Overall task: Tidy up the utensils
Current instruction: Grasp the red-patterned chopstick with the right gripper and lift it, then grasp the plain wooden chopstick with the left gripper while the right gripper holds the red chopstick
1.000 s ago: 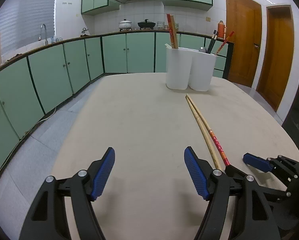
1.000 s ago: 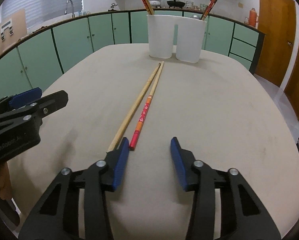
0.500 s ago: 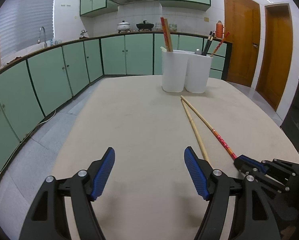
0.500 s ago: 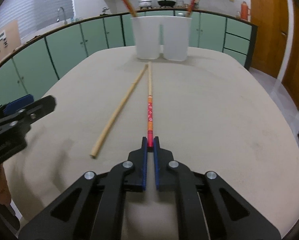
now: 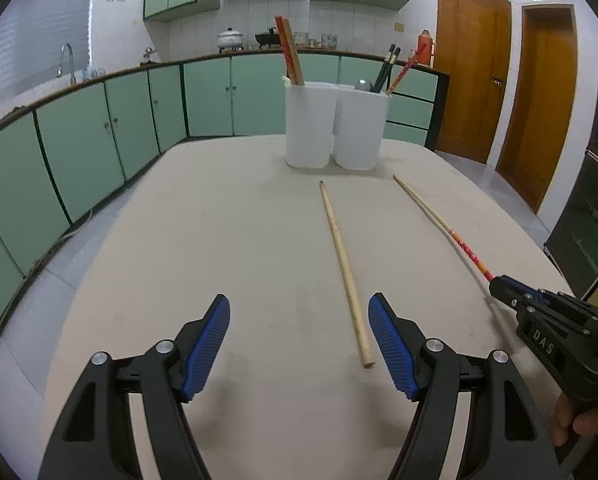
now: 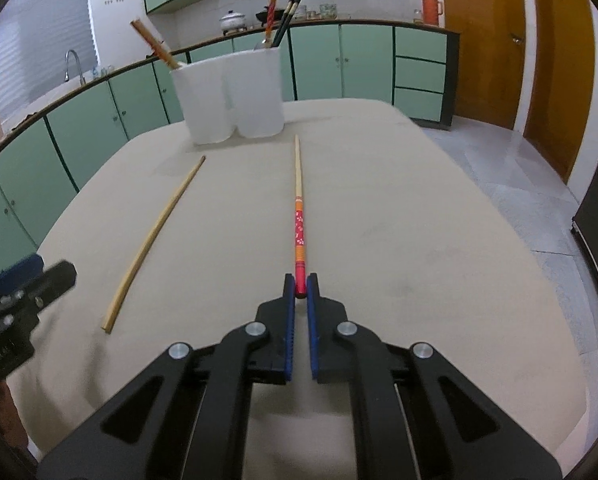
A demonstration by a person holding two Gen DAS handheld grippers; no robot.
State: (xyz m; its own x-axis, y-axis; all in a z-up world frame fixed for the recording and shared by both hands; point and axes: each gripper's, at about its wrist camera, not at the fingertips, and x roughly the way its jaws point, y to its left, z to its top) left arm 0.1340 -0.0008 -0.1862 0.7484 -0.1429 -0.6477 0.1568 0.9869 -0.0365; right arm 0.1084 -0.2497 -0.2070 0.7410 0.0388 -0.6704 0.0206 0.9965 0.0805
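Chopsticks, two loose ones, one view at a time.

Left wrist view: beige table with rounded edge, matte, faintly scuffed. Room is a kitchen: green cabinets run along the counter, a sink tap at far left, pots on the counter at the back, two brown wooden doors at right. One plain wooden chopstick lies flat on the table, its near end between the blue pads. Left gripper stands wide apart, holding nothing. One red-patterned chopstick runs off to the right, its red end pinched in the right gripper. Two white holders stand touching side by side at the far end of the table; left one holds a couple of red-and-wood sticks, right one holds dark chopsticks, a red stick and a metal utensil.

Right wrist view: same table, grey tiled floor beyond its right edge. Right gripper is clamped narrow on the red end of the red-patterned chopstick, which points at the white holders; whether its tip rests on the table I cannot tell. Plain wooden chopstick lies well apart to the left. Left gripper shows blurred at the left edge.
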